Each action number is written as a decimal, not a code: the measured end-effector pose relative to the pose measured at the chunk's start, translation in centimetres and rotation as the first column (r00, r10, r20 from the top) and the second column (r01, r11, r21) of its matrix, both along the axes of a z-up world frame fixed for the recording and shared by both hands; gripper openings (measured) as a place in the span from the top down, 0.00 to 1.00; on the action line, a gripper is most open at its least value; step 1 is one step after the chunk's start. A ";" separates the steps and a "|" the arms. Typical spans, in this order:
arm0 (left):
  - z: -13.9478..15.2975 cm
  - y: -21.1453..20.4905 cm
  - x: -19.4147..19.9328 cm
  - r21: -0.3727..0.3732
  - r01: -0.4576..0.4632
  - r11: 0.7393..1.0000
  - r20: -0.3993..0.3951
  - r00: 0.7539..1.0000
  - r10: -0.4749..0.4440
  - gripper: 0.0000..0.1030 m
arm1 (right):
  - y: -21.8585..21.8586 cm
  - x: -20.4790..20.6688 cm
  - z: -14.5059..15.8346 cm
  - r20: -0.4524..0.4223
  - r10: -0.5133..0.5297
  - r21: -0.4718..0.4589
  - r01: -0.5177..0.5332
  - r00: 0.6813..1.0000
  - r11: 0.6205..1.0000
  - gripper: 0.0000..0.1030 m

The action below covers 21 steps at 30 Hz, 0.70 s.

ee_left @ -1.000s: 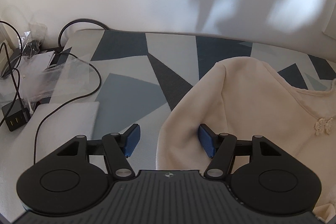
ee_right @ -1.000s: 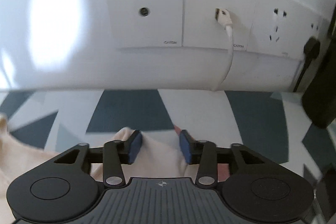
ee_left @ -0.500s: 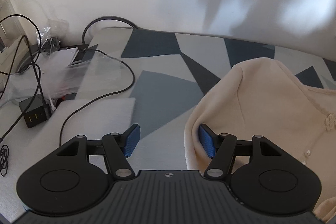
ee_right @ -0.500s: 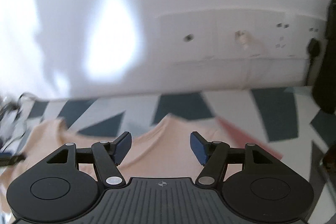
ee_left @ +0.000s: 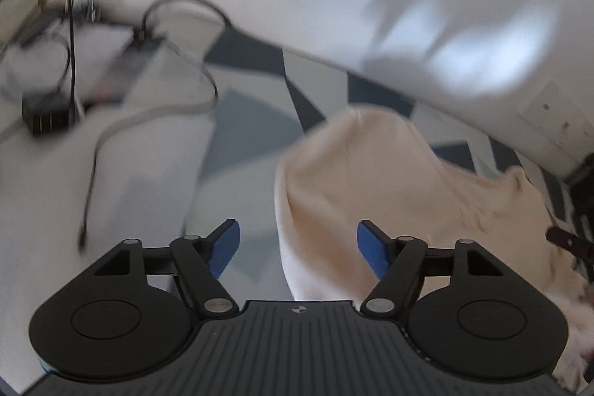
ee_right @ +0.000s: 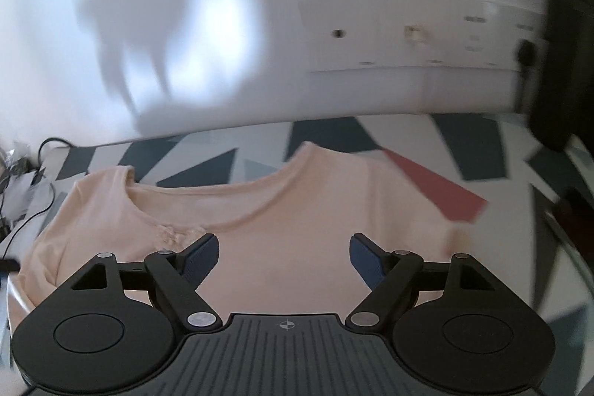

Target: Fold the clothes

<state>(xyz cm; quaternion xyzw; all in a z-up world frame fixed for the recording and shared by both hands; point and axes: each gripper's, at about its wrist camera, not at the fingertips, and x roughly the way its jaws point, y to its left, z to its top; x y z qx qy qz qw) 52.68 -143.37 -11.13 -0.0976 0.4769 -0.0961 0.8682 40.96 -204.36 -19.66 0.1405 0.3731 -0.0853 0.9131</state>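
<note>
A cream, pale peach top (ee_right: pixel 297 232) lies flat on a geometric-patterned table cover (ee_right: pixel 208 162), its neckline toward the wall, with a small bow decoration (ee_right: pixel 174 234) below the collar. My right gripper (ee_right: pixel 285 258) hovers above the chest area, open and holding nothing. In the left wrist view the same top (ee_left: pixel 371 180) fills the right half, its shoulder edge nearest the wall. My left gripper (ee_left: pixel 297 249) is open above the top's left edge, nothing between its blue pads (ee_left: pixel 222 249).
Black cables (ee_left: pixel 92 151), a black charger block (ee_left: pixel 46 114) and plastic bags (ee_left: pixel 111 62) clutter the table's left end. A wall with socket plates (ee_right: pixel 408 36) runs close behind. A dark object (ee_right: pixel 564 54) stands at the right end.
The right gripper has opened wide, let the top's shoulder go and pulled back and up. The left gripper stayed open and swung away from the garment, so more of the table shows.
</note>
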 end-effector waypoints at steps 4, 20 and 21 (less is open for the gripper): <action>0.1 -1.1 -2.8 0.008 0.045 0.999 0.030 0.999 -0.045 0.30 | -0.6 -3.1 -0.2 -0.037 -0.064 -0.007 0.064 0.997 0.998 0.25; -3.1 -11.3 -11.0 0.122 0.513 0.849 0.005 0.856 -0.518 0.13 | -0.9 -11.4 0.0 -0.086 -0.308 -0.015 0.308 0.947 0.951 0.24; -3.1 -11.3 -11.1 0.137 0.505 0.852 0.023 0.858 -0.513 0.17 | -0.8 -11.5 0.2 -0.084 -0.310 -0.016 0.309 0.947 0.951 0.24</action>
